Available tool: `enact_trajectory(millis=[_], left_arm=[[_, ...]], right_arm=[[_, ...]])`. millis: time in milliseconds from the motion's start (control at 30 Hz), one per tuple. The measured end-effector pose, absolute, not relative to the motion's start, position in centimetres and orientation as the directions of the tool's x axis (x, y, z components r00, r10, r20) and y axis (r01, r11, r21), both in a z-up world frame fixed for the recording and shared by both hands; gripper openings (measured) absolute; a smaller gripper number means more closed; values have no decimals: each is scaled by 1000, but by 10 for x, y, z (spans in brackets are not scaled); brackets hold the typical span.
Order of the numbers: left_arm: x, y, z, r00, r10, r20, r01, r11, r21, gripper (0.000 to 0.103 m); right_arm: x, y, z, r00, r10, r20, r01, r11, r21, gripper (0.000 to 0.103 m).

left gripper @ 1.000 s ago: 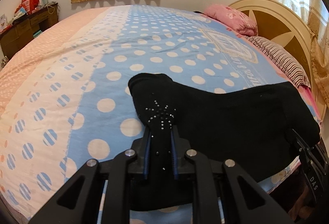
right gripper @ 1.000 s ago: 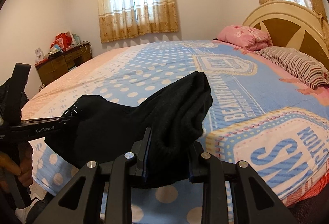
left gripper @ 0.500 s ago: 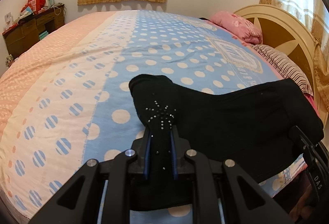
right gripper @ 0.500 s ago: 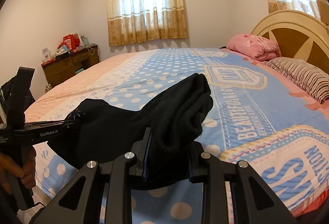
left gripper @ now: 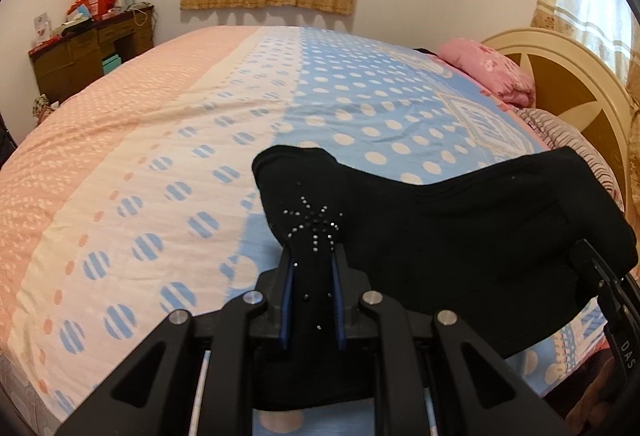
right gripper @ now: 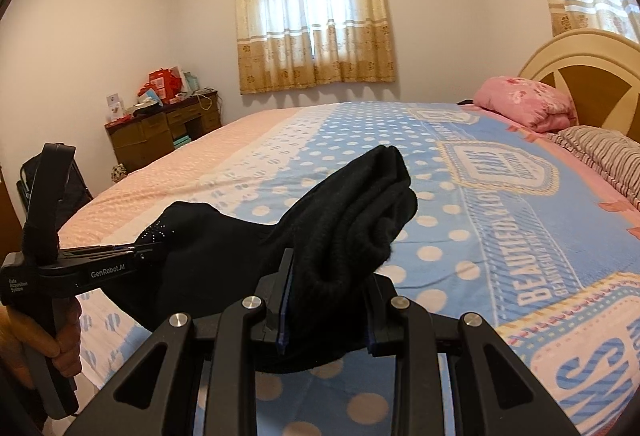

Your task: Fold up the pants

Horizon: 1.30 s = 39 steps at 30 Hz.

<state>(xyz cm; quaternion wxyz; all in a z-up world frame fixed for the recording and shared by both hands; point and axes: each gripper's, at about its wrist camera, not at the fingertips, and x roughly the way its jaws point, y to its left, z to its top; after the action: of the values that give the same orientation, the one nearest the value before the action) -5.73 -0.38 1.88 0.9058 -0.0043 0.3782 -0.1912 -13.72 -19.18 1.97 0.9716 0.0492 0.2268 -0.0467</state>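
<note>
Black pants [left gripper: 460,228] with a small rhinestone star hang stretched between my two grippers, above the near edge of the bed. My left gripper [left gripper: 311,260] is shut on the thin corner that bears the star. In the right wrist view my right gripper [right gripper: 328,268] is shut on a thick bunched fold of the pants [right gripper: 352,204], which sticks up past the fingertips. The left gripper [right gripper: 148,246] shows there at the left, held by a hand [right gripper: 64,340]. The right gripper's body [left gripper: 612,300] peeks in at the lower right of the left wrist view.
The bed [left gripper: 200,124] has a pink, cream and blue polka-dot cover. A pink pillow [right gripper: 524,104] and a striped pillow [right gripper: 600,152] lie by the cream headboard [right gripper: 592,60]. A cluttered wooden desk [right gripper: 164,124] stands against the far wall beneath curtained windows.
Both grippers have risen a little and moved along with the pants still held; more of the far wall and window shows in both views. The grips are unchanged.
</note>
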Motion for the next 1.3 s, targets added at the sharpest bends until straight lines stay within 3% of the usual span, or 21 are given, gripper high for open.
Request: enact_trajectory(millis=[600,1300], left_arm=[[-40,38,31,694,-275,-665,246,959,-140,17],[-11,106,34,759,-107,-643,45,993,-112,17]], right_arm=[[-103,-155,33,912,39,-409,-6,997,81,28],[-34,-92,32,892,194,-407,-166,981,104,28]])
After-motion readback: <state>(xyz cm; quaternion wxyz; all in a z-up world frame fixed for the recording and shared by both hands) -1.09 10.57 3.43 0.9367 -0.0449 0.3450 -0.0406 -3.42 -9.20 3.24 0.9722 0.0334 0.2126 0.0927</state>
